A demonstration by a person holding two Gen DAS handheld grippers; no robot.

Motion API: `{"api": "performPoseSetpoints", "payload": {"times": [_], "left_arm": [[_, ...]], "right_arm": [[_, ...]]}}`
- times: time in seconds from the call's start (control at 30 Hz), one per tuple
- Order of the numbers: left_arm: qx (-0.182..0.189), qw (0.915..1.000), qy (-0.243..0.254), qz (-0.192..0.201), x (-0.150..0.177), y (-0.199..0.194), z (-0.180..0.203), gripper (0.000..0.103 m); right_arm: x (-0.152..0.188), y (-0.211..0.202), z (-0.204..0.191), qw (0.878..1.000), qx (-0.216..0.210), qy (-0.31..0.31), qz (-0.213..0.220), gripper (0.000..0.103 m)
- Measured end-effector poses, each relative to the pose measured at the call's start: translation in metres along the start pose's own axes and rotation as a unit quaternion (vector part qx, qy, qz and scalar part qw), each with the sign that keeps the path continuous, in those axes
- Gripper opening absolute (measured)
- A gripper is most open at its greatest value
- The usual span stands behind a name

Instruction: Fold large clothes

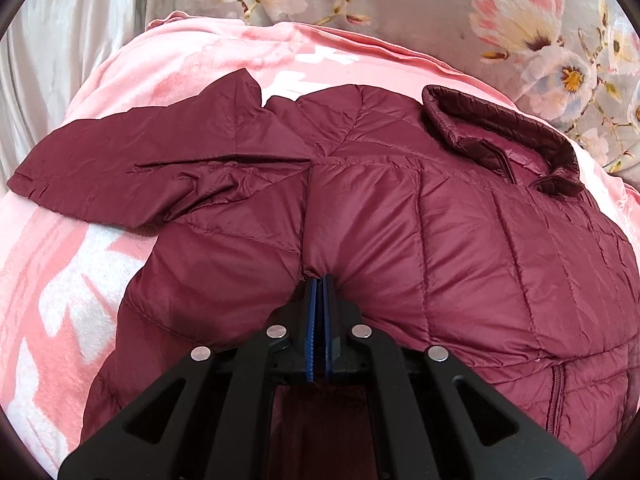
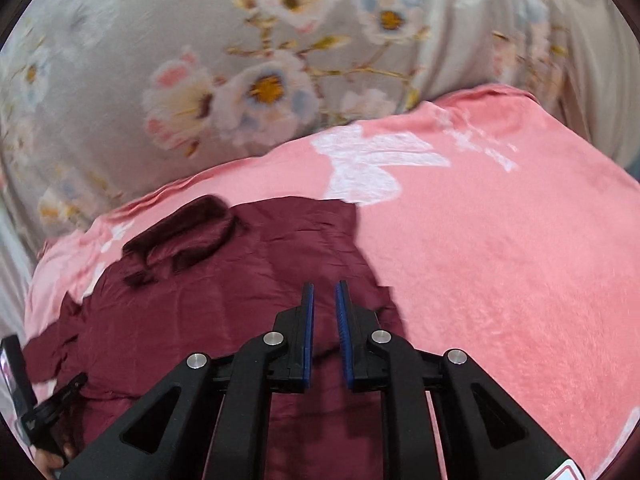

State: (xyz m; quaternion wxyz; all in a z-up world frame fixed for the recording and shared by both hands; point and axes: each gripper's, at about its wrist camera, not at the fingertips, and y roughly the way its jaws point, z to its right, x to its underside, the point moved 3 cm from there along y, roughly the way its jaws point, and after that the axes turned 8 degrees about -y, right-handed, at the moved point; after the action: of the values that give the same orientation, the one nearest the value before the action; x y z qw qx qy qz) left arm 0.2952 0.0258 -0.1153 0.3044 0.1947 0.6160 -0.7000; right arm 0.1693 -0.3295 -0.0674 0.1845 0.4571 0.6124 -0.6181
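Observation:
A maroon quilted puffer jacket [image 1: 460,240] lies spread on a pink blanket [image 1: 60,280]. Its collar [image 1: 500,132] is at the upper right and one sleeve [image 1: 140,160] stretches to the left. My left gripper [image 1: 319,278] is shut on a pinched fold of the jacket's front. In the right wrist view the jacket [image 2: 200,312] fills the lower left, with its collar [image 2: 180,232] further off. My right gripper [image 2: 324,288] is open and empty just above the jacket's right part. The left gripper [image 2: 36,412] shows at the far left edge there.
The pink blanket [image 2: 500,260] with white patterns covers the bed and extends to the right of the jacket. A grey floral sheet [image 2: 240,80] lies beyond it. Grey fabric [image 1: 60,40] hangs at the far left.

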Motion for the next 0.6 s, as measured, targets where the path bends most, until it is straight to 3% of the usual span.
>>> {"api": "performPoseSetpoints", "payload": {"times": [0.13, 0.37, 0.6], "left_arm": [[0.005, 1.0000, -0.004, -0.001, 0.000, 0.000, 0.000, 0.002], [0.002, 1.0000, -0.001, 0.000, 0.000, 0.000, -0.001, 0.002], [0.000, 1.0000, 0.000, 0.000, 0.000, 0.000, -0.001, 0.002]], "right_arm": [[0.010, 0.029, -0.030, 0.998, -0.018, -0.045, -0.047, 0.009], [0.041, 0.059, -0.037, 0.992, -0.021, -0.048, -0.113, 0.006], [0.039, 0.054, -0.051, 0.991, 0.001, -0.075, -0.107, 0.007]]}}
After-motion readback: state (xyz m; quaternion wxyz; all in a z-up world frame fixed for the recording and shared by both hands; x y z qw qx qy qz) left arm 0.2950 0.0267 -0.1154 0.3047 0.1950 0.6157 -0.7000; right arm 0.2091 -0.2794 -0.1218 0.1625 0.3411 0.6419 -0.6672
